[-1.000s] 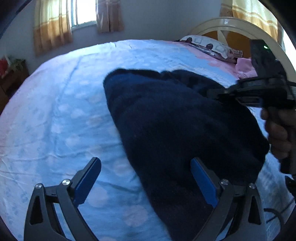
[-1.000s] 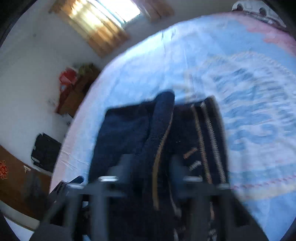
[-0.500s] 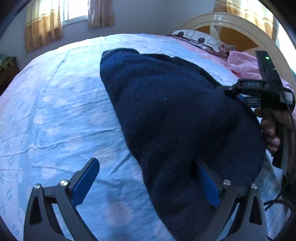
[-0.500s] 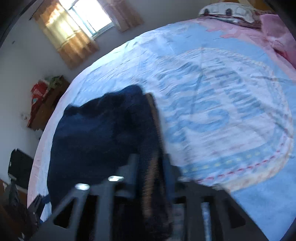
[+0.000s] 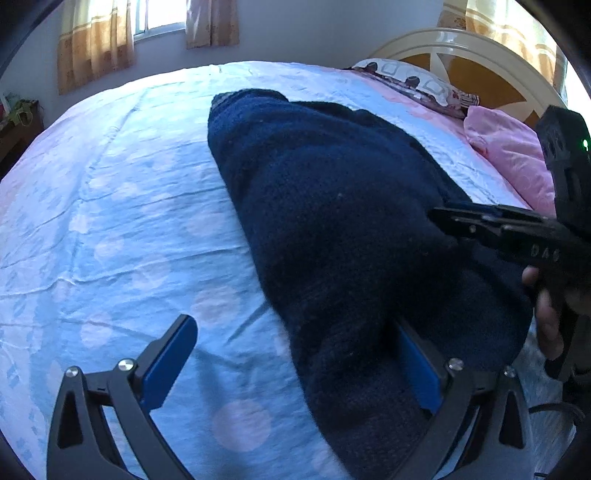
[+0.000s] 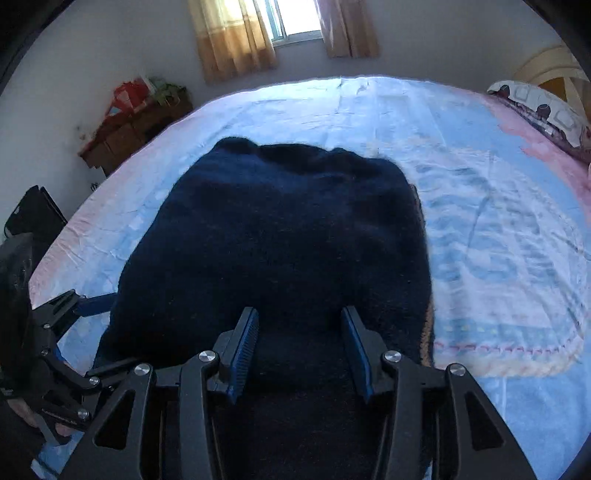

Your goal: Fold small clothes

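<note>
A dark navy knitted garment (image 5: pixel 332 229) lies folded over on the light blue bedsheet (image 5: pixel 110 221); it also fills the middle of the right wrist view (image 6: pixel 288 236). My left gripper (image 5: pixel 295 354) is open at its near left edge, with the right finger partly under the cloth and the left finger over bare sheet. My right gripper (image 6: pixel 300 336) is open over the garment's near edge, with nothing held between the blue pads. It also shows in the left wrist view (image 5: pixel 480 221) at the garment's right side.
A patterned pillow (image 5: pixel 413 81) and a pink blanket (image 5: pixel 509 147) lie by the cream headboard (image 5: pixel 461 48). A wooden cabinet with clutter (image 6: pixel 136 110) stands by the curtained window (image 6: pixel 288 22). A black bag (image 6: pixel 33 214) sits beside the bed.
The right gripper carried a fold of the garment across, let go and opened. The garment now lies flat and doubled over. The left gripper stayed open at the left edge.
</note>
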Action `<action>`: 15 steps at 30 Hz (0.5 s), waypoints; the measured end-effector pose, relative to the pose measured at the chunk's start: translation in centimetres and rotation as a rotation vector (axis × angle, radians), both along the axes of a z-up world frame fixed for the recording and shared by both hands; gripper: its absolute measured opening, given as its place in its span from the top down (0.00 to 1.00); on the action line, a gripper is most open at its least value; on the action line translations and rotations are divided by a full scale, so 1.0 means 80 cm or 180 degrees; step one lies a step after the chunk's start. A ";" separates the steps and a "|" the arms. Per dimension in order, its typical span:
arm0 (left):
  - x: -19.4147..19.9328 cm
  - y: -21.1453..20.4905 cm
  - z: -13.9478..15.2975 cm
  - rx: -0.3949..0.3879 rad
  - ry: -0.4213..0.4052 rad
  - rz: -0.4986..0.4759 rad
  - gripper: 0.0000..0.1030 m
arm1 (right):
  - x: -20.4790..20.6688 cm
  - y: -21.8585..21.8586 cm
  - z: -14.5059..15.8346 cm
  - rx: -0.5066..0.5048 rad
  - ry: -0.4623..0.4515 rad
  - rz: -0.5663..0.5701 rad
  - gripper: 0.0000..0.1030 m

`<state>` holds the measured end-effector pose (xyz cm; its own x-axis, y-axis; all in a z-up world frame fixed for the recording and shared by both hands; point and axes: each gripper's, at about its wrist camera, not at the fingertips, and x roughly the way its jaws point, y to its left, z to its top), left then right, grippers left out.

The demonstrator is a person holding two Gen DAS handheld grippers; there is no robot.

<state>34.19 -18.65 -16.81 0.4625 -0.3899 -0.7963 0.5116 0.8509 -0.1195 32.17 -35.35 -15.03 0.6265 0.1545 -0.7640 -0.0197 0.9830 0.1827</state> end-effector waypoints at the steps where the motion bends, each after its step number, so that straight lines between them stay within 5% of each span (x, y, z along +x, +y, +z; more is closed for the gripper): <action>1: 0.001 0.001 -0.001 -0.0003 0.0006 -0.0003 0.00 | -0.001 -0.004 0.004 0.0038 0.0048 -0.0010 0.54; 5: 0.002 0.005 -0.004 -0.0060 0.0059 0.0014 0.00 | 0.006 -0.038 0.014 0.0243 -0.0056 0.0029 0.53; 9: 0.004 0.008 -0.007 -0.0103 0.0116 0.0011 0.00 | 0.007 -0.091 0.029 0.0543 -0.0283 -0.0309 0.35; 15: 0.008 0.008 -0.010 -0.0120 0.0157 -0.0008 0.00 | 0.061 -0.144 -0.009 0.0876 0.0083 -0.0480 0.35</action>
<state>34.85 -18.05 -17.59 0.4221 -0.4213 -0.8027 0.5064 0.8440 -0.1766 37.07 -46.90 -15.73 0.6389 0.2647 -0.7223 0.1306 0.8880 0.4409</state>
